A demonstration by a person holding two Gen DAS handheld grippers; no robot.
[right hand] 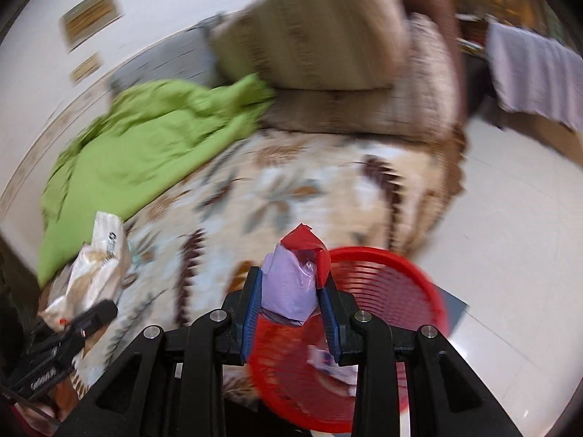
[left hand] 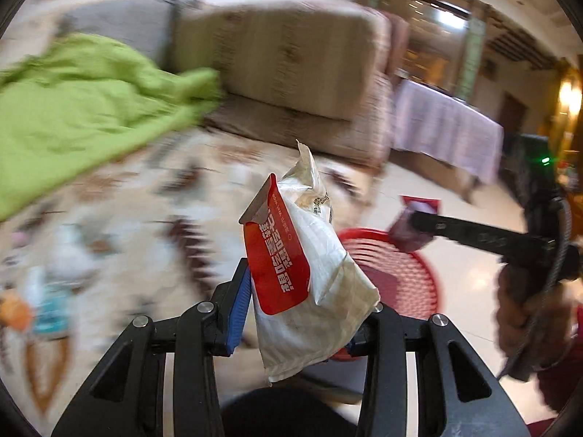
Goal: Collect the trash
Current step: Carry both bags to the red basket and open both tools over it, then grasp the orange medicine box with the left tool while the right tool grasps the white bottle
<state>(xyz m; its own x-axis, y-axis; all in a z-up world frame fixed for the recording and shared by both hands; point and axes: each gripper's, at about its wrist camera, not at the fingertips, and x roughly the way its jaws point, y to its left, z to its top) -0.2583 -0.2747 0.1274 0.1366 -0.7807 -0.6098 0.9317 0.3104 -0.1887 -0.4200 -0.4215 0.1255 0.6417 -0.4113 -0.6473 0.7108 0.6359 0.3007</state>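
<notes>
1. The left claw (left hand: 302, 313) is seen closed on a crumpled white wrapper with a red label (left hand: 309, 284); its blue pads (left hand: 238, 313) press the packet from both sides, and the packet stands up out of the claw, tilted slightly.
2. In the right wrist view the same white wrapper (right hand: 98, 266) is seen at the lower left, gripped by the left claw (right hand: 93, 315) above the patterned bedspread.
3. The right claw (right hand: 291, 291) is seen closed on a small lilac packet with a red torn top (right hand: 291, 284), which is pinched between its blue pads (right hand: 253, 309).
4. From the left wrist view, the right claw (left hand: 415, 224) is seen reaching in from the right with the lilac packet (left hand: 410, 225) at its tip; it is held by a hand (left hand: 528, 313) at the right edge.
5. A red mesh basket (right hand: 386, 291) is seen on the pale tiled floor (right hand: 510, 236), just beside the bed's edge. The lilac packet is held above the basket's near rim, and some pale scraps (right hand: 331, 360) are visible inside the basket.
6. In the left wrist view the red basket (left hand: 400, 266) lies behind the white wrapper and below the right claw.
7. A floral bedspread (right hand: 291, 189) covers the bed, with a green blanket (right hand: 145, 138) bunched on its far left part and a beige cushion (right hand: 320, 36) behind it.
8. A table draped in a pale cloth (left hand: 444, 127) is seen well apart, across the floor; both views are heavily blurred.
</notes>
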